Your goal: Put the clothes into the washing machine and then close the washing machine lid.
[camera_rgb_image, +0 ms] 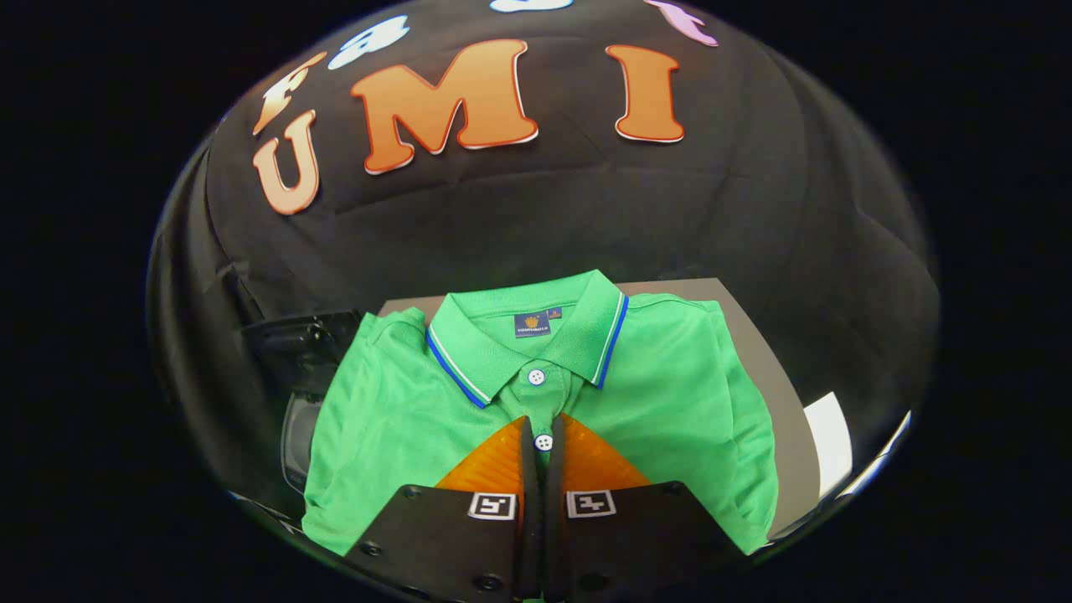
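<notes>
A green polo shirt (670,394) with a blue-and-white trimmed collar lies folded flat on a grey tabletop (754,335), collar pointing away from me. My gripper (543,429) hangs over the shirt's button placket, fingers drawn together with only a thin slit between them. The fingertips sit just short of the collar, beside the lower white button (543,441). No fabric looks pinched or lifted. A dark machine-like object (297,352) with a clear curved part (295,440) stands just off the shirt's left sleeve, partly hidden by the shirt.
A white flat item (829,444) lies on the table to the right of the shirt. Black cloth forms the booth's wall behind the table. The table's right edge runs close to the shirt's right sleeve.
</notes>
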Available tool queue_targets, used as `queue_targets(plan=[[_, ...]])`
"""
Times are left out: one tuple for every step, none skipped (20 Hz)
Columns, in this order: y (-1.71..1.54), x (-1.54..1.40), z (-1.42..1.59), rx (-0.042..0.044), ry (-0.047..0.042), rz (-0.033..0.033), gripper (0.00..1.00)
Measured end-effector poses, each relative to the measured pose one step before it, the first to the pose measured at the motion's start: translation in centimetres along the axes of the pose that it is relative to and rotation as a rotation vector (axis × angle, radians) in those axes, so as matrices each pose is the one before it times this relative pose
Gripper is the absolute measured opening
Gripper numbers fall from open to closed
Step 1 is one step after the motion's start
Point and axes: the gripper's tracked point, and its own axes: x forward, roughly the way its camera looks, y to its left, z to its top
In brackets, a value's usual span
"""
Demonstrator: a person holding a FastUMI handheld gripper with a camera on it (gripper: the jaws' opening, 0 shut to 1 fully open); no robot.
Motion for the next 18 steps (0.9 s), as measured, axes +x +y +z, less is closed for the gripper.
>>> queue_targets(plan=[[0.255,-0.119,0.431,0.02194,-0.03342,0.02757,0.09],[-0.073,-0.494,0.61,0.01421,-0.03442,0.01617,0.09],[0.063,-0.245,0.243,0.00378,-0.01634,0.01535,0.08],[0.033,-0.165,0.401,0.01055,-0.02225,0.00892,0.08],[0.273,-0.2,0.304,0.00777,-0.01816,0.01598,0.09],[0.142,-0.216,0.544,0.0123,-0.03228,0.01265,0.08],[0.348,-0.196,0.541,0.00537,-0.02144,0.01593,0.08],[0.34,-0.267,0.69,0.00639,-0.02729,0.01324,0.09],[0.493,-0.263,0.665,-0.00078,-0.02333,0.01538,0.08],[0.6,-0.52,0.47,-0.00316,-0.02521,0.00857,0.08],[0.583,-0.527,0.421,-0.00751,-0.01563,0.00908,0.08],[0.571,-0.388,0.663,-0.00664,-0.0212,0.00429,0.08],[0.61,-0.232,0.49,-0.00895,-0.0111,0.0031,0.08],[0.58,-0.411,0.259,-0.00733,-0.01521,-0.00425,0.09],[0.77,-0.54,0.428,-0.00181,-0.01179,-0.00307,0.09],[0.853,-1.062,0.514,0.00164,-0.01653,0.00028,0.08],[1.049,-0.773,0.566,0.00063,-0.02166,-0.00023,0.09],[1.107,-0.609,0.413,-0.00304,-0.01125,-0.00535,0.08]])
